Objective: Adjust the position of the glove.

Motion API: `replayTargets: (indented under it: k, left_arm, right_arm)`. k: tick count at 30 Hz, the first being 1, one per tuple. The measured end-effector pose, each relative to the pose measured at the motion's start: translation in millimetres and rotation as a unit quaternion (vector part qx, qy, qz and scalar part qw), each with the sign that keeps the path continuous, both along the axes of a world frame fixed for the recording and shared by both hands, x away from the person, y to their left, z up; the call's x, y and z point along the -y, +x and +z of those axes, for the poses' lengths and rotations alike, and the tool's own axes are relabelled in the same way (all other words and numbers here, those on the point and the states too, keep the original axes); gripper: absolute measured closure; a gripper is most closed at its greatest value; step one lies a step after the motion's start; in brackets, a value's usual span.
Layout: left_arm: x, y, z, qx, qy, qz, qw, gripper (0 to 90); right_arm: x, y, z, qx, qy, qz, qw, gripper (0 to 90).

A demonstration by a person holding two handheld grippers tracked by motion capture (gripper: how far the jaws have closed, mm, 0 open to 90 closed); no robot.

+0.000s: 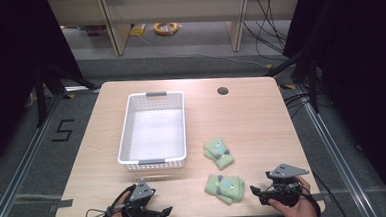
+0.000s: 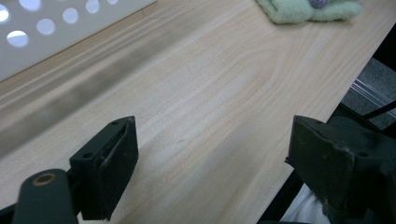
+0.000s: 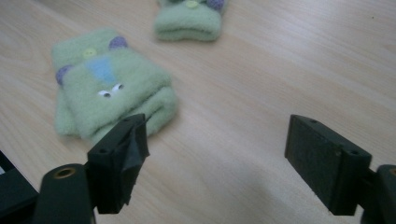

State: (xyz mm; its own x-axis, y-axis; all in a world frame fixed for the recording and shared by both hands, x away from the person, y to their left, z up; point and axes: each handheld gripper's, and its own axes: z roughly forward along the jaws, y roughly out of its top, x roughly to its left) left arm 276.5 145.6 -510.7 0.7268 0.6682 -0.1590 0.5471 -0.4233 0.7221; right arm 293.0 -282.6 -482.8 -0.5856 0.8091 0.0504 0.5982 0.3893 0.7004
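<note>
Right gripper point(image 3: 217, 161) jaws spread, empty, just right of the near green mitten point(image 3: 109, 84), second mitten point(image 1: 218, 152) beyond it beside the white basket point(image 1: 155, 162), left gripper point(image 1: 156, 212) spread, below the basket

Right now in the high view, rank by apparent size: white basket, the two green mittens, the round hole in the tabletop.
1. white basket, clearly the largest.
2. near mitten and far mitten: they look about alike, so no ranking between them.
3. round hole, the smallest, though it lies farthest from the camera.
</note>
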Motion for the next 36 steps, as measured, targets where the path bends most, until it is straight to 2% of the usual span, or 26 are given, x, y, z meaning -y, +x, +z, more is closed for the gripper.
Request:
replayTargets:
  k: [1,2,4,6,7,9,11,12,14,15,17,19,20,22,23,24,25,26,27,28,29,30,31,33,35,36]
  left_arm:
    - [0.0,0.2,-0.1,0.0,0.001,0.001,1.0,15.5]
    - [0.3,0.4,-0.3,0.0,0.002,0.002,1.0,15.5]
    - [0.9,0.0,-0.3,0.0,-0.002,0.003,1.0,15.5]
    - [1.3,-0.2,-0.2,0.0,-0.006,0.004,1.0,15.6]
    - [0.5,0.7,-0.2,0.002,0.002,0.004,1.0,15.5]
    - [1.9,-0.5,0.3,-0.006,-0.006,0.005,1.0,15.6]
    - [2.2,0.7,0.2,0.004,0.005,-0.001,1.0,15.6]
    - [4.8,-0.7,-0.4,-0.006,-0.007,0.004,1.0,15.6]
    - [7.8,-1.1,-1.3,-0.008,-0.01,0.0,0.9999,15.7]
    - [8.3,0.2,-0.9,-0.007,0.0,-0.004,1.0,15.8]
    - [12.1,-1.0,-0.2,-0.004,-0.008,-0.007,0.9999,15.9]
    - [16.2,-1.2,-0.5,-0.002,-0.007,-0.008,0.9999,15.9]
    - [22.0,0.1,0.2,-0.002,0.003,-0.016,0.9999,15.9]
    - [27.5,1.2,1.3,0.0,0.003,-0.022,0.9998,15.9]
    - [33.2,1.0,3.3,-0.001,-0.008,-0.027,0.9996,16.1]
    - [36.8,1.8,4.8,0.005,-0.007,-0.031,0.9995,17.0]
    - [43.3,3.2,7.2,0.01,-0.012,-0.042,0.999,17.8]
    - [52.6,6.1,10.7,0.015,-0.013,-0.051,0.9985,18.7]
    - [52.6,6.1,10.7,0.015,-0.013,-0.051,0.9985,20.2]
    - [57.0,7.3,11.9,0.015,-0.016,-0.054,0.9983,20.2]
    - [60.4,9.3,12.7,0.015,-0.014,-0.058,0.9981,21.1]
    - [67.1,13.4,14.0,0.018,-0.017,-0.061,0.9978,23.8]
    - [69.1,14.8,14.8,0.016,-0.019,-0.067,0.9975,25.7]
    - [73.2,16.3,15.6,0.013,-0.027,-0.065,0.9974,26.9]
    - [76.9,20.4,18.1,0.02,-0.014,-0.082,0.9963,29.3]
    - [80.2,20.0,17.9,0.012,-0.022,-0.074,0.997,29.3]
  right_arm:
    - [0.0,0.0,0.0,0.0,0.0,0.0,1.0,23.1]
    - [-1.8,-1.7,0.2,-0.011,0.007,-0.008,0.9999,23.1]
    - [-0.3,0.0,-0.1,-0.005,0.004,0.002,1.0,23.7]
    - [-0.5,-0.8,0.3,-0.004,0.001,-0.003,1.0,24.6]
    - [-0.8,-0.6,-0.3,-0.003,0.001,-0.001,1.0,25.8]
    - [-0.9,-0.8,-0.1,-0.003,0.001,-0.002,1.0,25.9]
    - [-1.6,-1.4,0.1,-0.01,0.007,-0.001,0.9999,26.2]
    - [-0.1,-0.2,0.8,0.003,-0.004,0.006,1.0,26.8]
    - [0.3,0.7,0.1,0.008,-0.007,0.013,0.9999,27.0]
    - [-0.2,0.6,0.3,0.007,-0.006,0.013,0.9999,27.4]
    - [-1.5,-0.1,0.5,0.004,-0.005,0.012,0.9999,28.5]
    - [-3.3,-0.7,2.6,-0.006,0.003,0.008,0.9999,28.9]
    - [-4.7,-1.1,3.6,-0.005,0.006,0.011,0.9999,30.6]
    - [-5.5,-2.2,4.3,-0.009,0.009,0.005,0.9999,30.9]
    - [-7.2,-3.5,5.0,-0.014,0.013,-0.001,0.9998,32.0]
    - [-5.8,-1.7,5.1,-0.003,0.007,0.013,0.9999,33.4]
    - [-7.7,-3.1,5.9,-0.007,0.015,0.014,0.9998,37.8]
    - [-6.2,-1.4,6.1,0.0,0.007,0.024,0.9997,38.7]
    - [-6.2,-1.4,6.1,0.0,0.007,0.024,0.9997,38.7]
    - [-9.3,-3.8,7.5,-0.012,0.018,0.009,0.9997,39.3]
    - [-8.2,-1.2,7.6,0.001,0.009,0.022,0.9997,40.1]
    - [-10.0,-0.5,8.3,0.0,0.008,0.023,0.9997,41.9]
    - [-9.8,1.3,7.8,0.012,0.0,0.03,0.9995,42.2]
    - [-10.7,1.8,8.4,0.009,0.001,0.031,0.9995,42.9]
    - [-13.9,4.4,10.0,-0.001,0.006,0.032,0.9995,44.8]
    - [-13.9,4.4,10.0,-0.001,0.006,0.032,0.9995,44.8]
